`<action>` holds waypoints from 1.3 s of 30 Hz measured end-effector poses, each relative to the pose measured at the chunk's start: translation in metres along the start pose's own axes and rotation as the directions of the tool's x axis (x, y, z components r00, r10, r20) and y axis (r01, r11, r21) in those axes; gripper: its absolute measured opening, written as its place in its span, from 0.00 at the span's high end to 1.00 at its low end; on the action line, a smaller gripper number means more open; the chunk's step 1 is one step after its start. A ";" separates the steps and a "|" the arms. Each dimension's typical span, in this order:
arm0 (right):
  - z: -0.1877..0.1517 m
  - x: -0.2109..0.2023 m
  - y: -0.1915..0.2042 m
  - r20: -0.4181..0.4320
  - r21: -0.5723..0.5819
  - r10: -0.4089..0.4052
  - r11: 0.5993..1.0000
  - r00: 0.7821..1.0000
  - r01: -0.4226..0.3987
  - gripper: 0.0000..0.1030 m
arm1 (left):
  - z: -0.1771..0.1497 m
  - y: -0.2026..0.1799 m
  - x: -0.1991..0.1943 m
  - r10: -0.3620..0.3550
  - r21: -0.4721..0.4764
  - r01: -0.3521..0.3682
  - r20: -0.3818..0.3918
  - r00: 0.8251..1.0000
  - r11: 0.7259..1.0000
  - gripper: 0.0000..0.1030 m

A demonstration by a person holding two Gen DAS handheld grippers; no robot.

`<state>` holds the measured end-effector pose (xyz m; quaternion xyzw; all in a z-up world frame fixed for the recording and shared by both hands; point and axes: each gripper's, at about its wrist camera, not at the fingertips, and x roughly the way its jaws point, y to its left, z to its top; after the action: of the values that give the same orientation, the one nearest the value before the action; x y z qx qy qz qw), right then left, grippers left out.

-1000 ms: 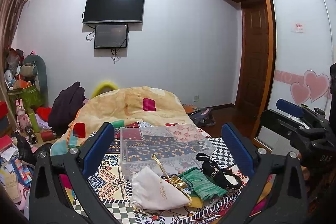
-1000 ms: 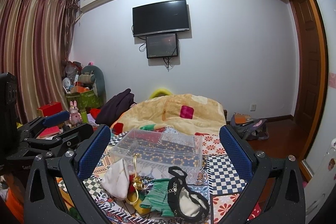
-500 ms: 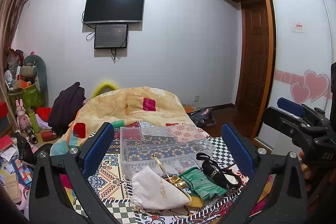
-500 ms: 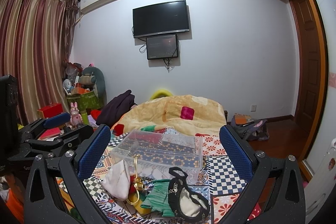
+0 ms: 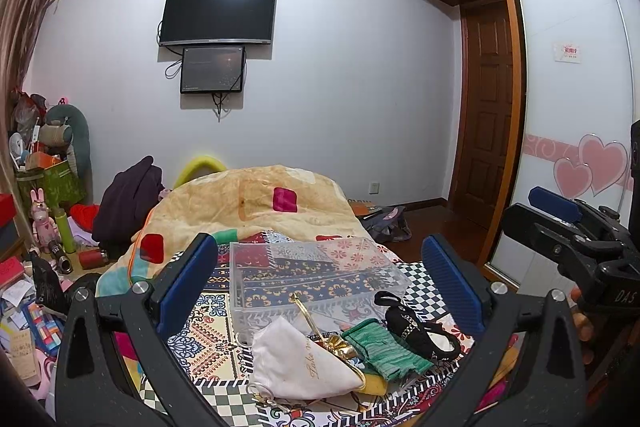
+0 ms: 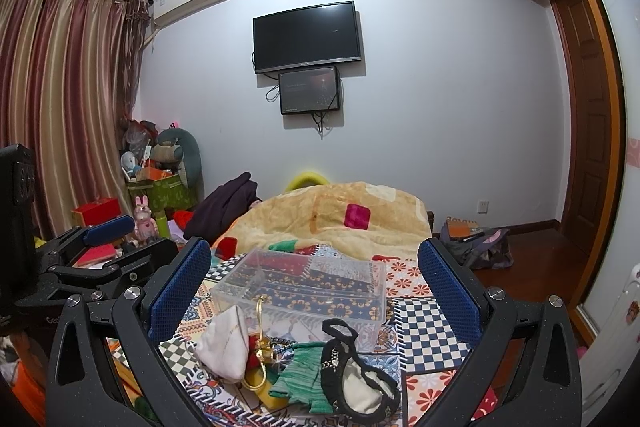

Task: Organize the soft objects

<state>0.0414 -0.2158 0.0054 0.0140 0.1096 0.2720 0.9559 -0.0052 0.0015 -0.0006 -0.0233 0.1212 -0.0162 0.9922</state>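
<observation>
Since nothing's been grabbed, here's the rundown, left to right:

left gripper: the left gripper (image 5: 320,291) has its blue-padded fingers (image 5: 186,277) spread wide and empty, hovering above the near end of the pile.

white pouch: a white drawstring fabric pouch with gold lettering (image 5: 296,363) lies leftmost in the pile on the patterned patchwork bedspread (image 5: 208,339), touching a shiny gold bag with a thin gold handle (image 5: 340,341).

green cloth: a small folded green ribbed cloth (image 5: 380,347) sits just right of the gold one.

black bag: a black lace pouch with a loop strap (image 6: 356,371) is at the right end, overlapping the green cloth.

box: the clear rectangular plastic storage box (image 5: 312,275) stands just behind the pile and looks empty (hard to be sure through clear walls).

right gripper: the right gripper (image 6: 314,285) is also wide open, holding nothing, aimed at the same pile.

step: looks like the very start, pre-grasp, I'd say.

next move: probably drop one gripper onto a single item, pinch a fold of fabric, lift it clear of its neighbours and carry it over the box rim.
</observation>
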 end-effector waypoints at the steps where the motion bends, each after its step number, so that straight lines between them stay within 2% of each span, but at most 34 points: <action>1: 0.000 0.000 0.000 0.000 0.001 0.001 1.000 1.000 -0.001 0.00 | 0.000 0.000 0.000 0.000 0.000 0.000 0.000 1.000 1.000 0.00; 11: 0.000 0.001 -0.001 -0.009 0.000 -0.011 1.000 1.000 0.011 0.00 | -0.002 0.000 0.009 0.009 0.006 -0.008 -0.032 0.999 1.000 0.00; 16: -0.006 0.011 -0.009 -0.063 0.017 -0.006 1.000 0.998 0.007 0.00 | -0.010 0.003 0.029 -0.004 0.005 0.004 -0.122 0.992 1.000 0.00; 19: -0.014 0.020 -0.015 -0.117 0.030 0.000 1.000 0.993 0.004 0.00 | -0.022 0.011 0.044 -0.030 -0.022 0.026 -0.203 0.979 0.999 0.00; 20: -0.017 0.024 -0.017 -0.135 0.034 0.002 0.999 0.991 0.002 0.00 | -0.029 0.015 0.051 -0.044 -0.042 0.035 -0.242 0.969 0.998 0.00; 22: -0.025 0.030 -0.020 -0.175 0.039 -0.005 0.999 0.984 0.012 0.00 | -0.040 0.019 0.060 -0.055 -0.064 0.038 -0.289 0.956 0.997 0.00; 26: -0.042 0.040 -0.024 -0.251 0.031 -0.027 0.999 0.968 0.036 0.00 | -0.059 0.019 0.069 -0.050 -0.072 0.027 -0.330 0.943 0.997 0.00; 32: -0.074 0.053 -0.037 -0.378 0.056 -0.026 0.997 0.925 0.051 0.00 | -0.081 0.019 0.080 -0.045 -0.073 0.019 -0.381 0.924 0.997 0.00; 35: -0.086 0.059 -0.042 -0.420 0.083 -0.008 0.995 0.907 0.047 0.00 | -0.090 0.026 0.085 -0.014 -0.065 -0.013 -0.403 0.915 0.998 0.01; 39: -0.099 0.066 -0.046 -0.454 0.117 0.027 0.993 0.891 0.030 0.02 | -0.098 0.039 0.093 -0.020 -0.098 -0.026 -0.432 0.901 0.995 0.15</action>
<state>0.0986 -0.2232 -0.1086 0.0078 0.3463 0.2597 0.9014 0.0626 0.0325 -0.1195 -0.0694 0.3391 -0.0133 0.9381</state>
